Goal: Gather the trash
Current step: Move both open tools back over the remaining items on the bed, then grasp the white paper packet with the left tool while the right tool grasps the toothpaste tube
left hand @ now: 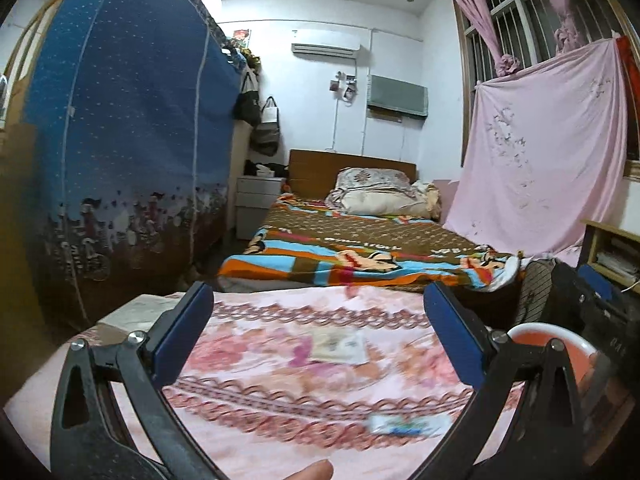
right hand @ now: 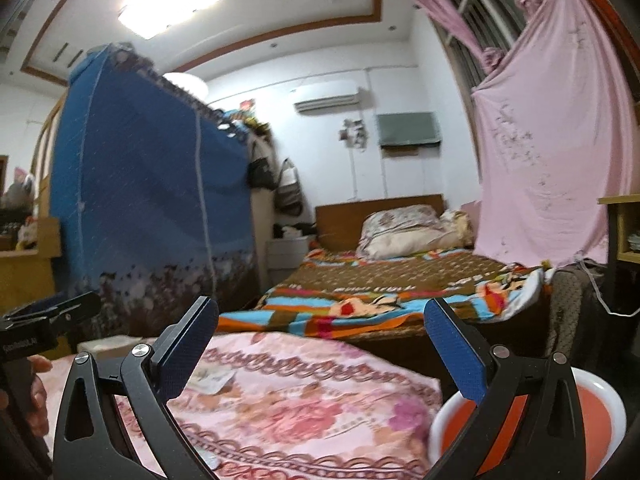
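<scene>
My left gripper (left hand: 318,288) stands open over a pink flowered blanket (left hand: 280,392) with nothing between its blue pads (left hand: 188,332). On the blanket lie a pale flat paper wrapper (left hand: 340,346) and, nearer, a small blue-and-white wrapper (left hand: 408,426), both blurred. An orange bin with a white rim (left hand: 552,344) stands at the blanket's right edge. My right gripper (right hand: 320,303) is also open and empty, hanging over the same blanket (right hand: 304,412). The pale wrapper (right hand: 212,380) shows just behind its left finger. The orange bin (right hand: 600,412) is behind its right finger.
A blue fabric wardrobe (left hand: 132,140) stands at the left. Beyond the blanket is a bed with a colourful cartoon cover (left hand: 360,248) and pillows. A pink sheet (left hand: 548,152) hangs at the right by the window. A hand (right hand: 36,376) holds the left gripper's black body at the left edge.
</scene>
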